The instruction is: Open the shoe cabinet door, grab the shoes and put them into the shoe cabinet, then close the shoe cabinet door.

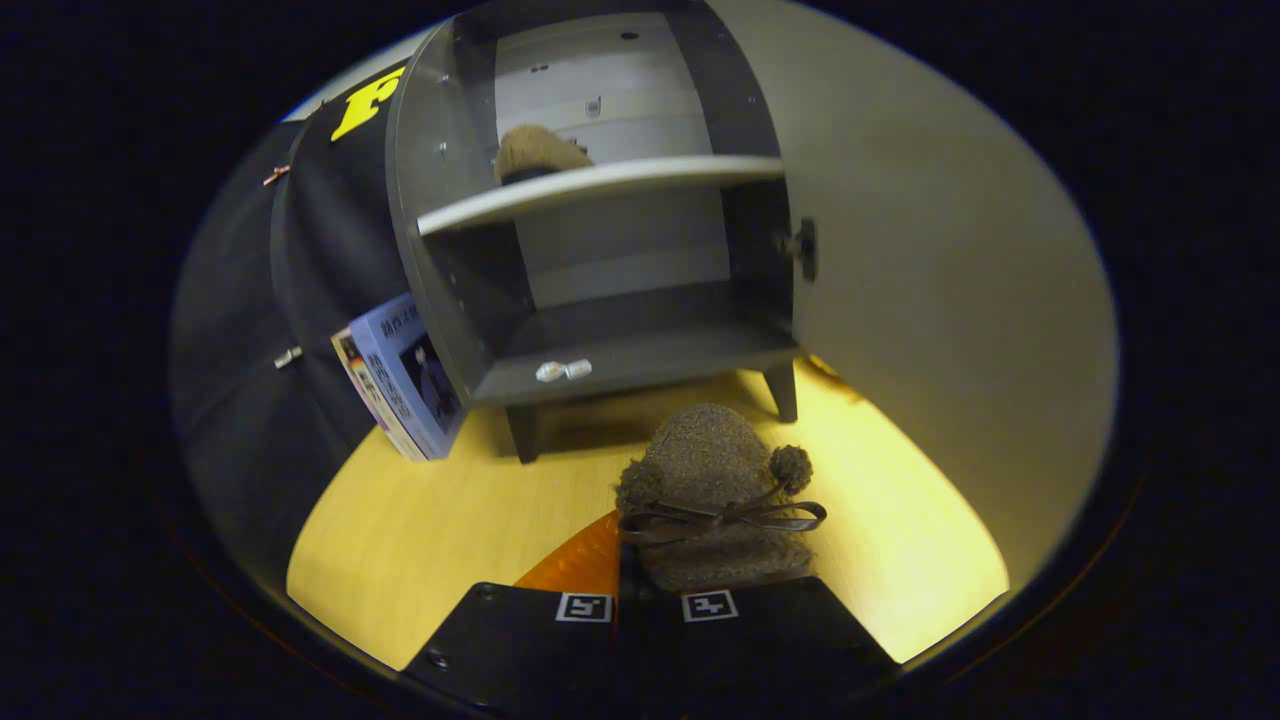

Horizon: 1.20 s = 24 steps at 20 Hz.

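A brown knitted shoe (715, 495) with a bow and pompoms is held between my fingers, lifted above the wooden floor; my gripper (648, 580) is shut on its heel end. Ahead stands the grey shoe cabinet (610, 365) with its white door (900, 300) swung open to the right. A second brown shoe (538, 152) rests on the upper shelf (600, 185). The lower compartment holds no shoe.
A book or box with a blue cover (405, 375) leans against the cabinet's left side. The cabinet stands on short legs (783, 390) on the yellow wooden floor (420, 540). An orange thing (575, 565) shows just left of the held shoe.
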Tool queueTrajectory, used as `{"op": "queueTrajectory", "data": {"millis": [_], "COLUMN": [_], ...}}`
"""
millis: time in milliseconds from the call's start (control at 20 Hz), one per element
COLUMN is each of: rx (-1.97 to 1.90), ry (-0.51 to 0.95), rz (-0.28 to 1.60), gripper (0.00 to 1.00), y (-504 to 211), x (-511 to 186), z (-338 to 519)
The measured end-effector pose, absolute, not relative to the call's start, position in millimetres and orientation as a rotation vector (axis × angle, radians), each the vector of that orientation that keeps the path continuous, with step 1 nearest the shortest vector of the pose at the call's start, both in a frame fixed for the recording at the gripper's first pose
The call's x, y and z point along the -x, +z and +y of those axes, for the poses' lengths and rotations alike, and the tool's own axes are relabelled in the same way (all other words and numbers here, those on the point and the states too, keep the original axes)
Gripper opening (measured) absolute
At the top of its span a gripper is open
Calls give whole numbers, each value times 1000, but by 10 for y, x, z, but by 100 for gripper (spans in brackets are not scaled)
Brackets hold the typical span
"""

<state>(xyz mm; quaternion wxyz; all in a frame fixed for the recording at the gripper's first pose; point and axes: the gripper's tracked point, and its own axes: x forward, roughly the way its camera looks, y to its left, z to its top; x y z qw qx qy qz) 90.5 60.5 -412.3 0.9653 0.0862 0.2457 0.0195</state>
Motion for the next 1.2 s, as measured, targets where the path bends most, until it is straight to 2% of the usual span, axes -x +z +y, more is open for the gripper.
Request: {"op": "queueTrajectory", "data": {"millis": [650,1000,1200], "rx": [-165,-99,-88], "ry": [45,73,57], "rz": [287,207,206], "gripper": [11,11,11], "y": [-1733,-924,-740], "x": [-1423,-2134,-2664], "z": [395,581,524]}}
